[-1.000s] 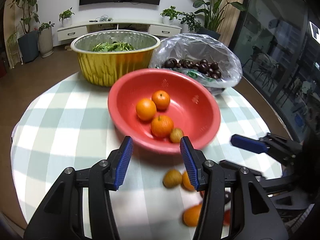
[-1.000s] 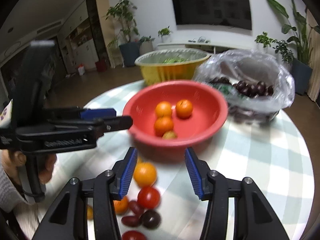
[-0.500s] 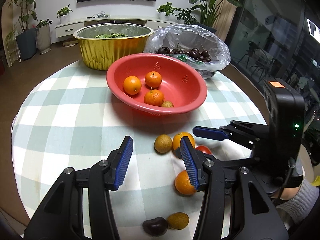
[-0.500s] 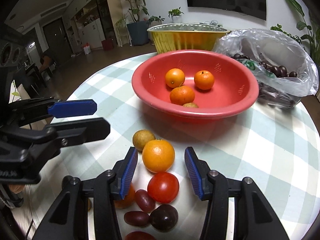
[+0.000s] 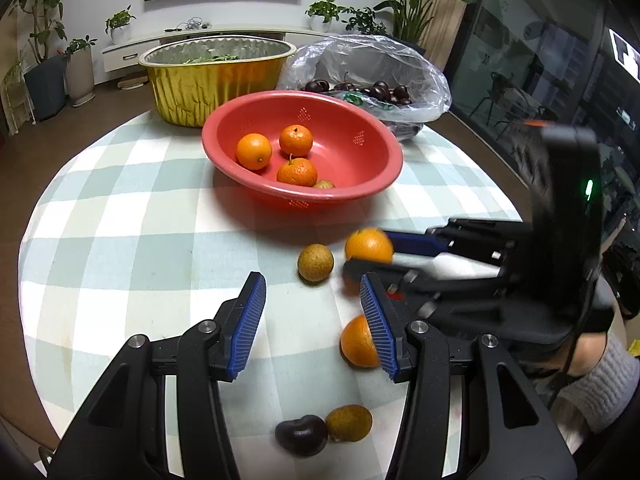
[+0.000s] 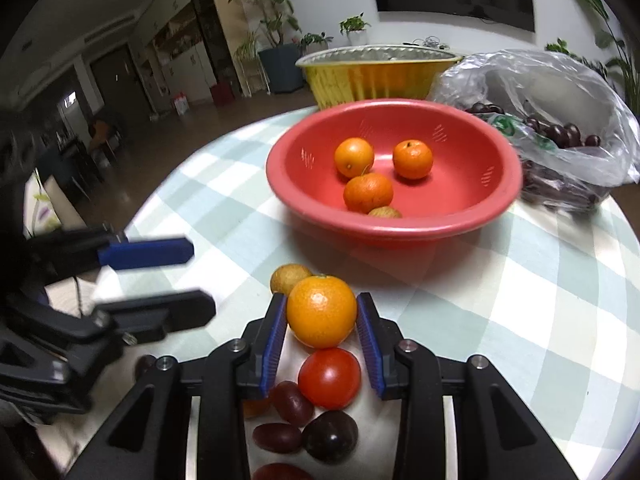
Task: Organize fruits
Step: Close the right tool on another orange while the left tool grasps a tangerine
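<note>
Round table (image 5: 120, 208), checked green-and-white cloth.
Gold foil tub (image 5: 216, 76) at far edge, greens inside.
Clear plastic bag (image 5: 372, 64) of dark cherries beside it.
Red bowl (image 5: 360, 184) mid-table, holding three oranges and one small brown fruit.
Left gripper (image 5: 312, 320): jaws released, nothing between.
Right gripper (image 6: 322, 322): jaws clenched on orange (image 6: 321, 311), near bowl's front.
Loose on cloth: tomato (image 6: 329, 378), brown fruit (image 5: 315, 262), dark grapes (image 6: 292, 403).

Oranges (image 5: 296, 160) in red bowl (image 5: 360, 128)
</note>
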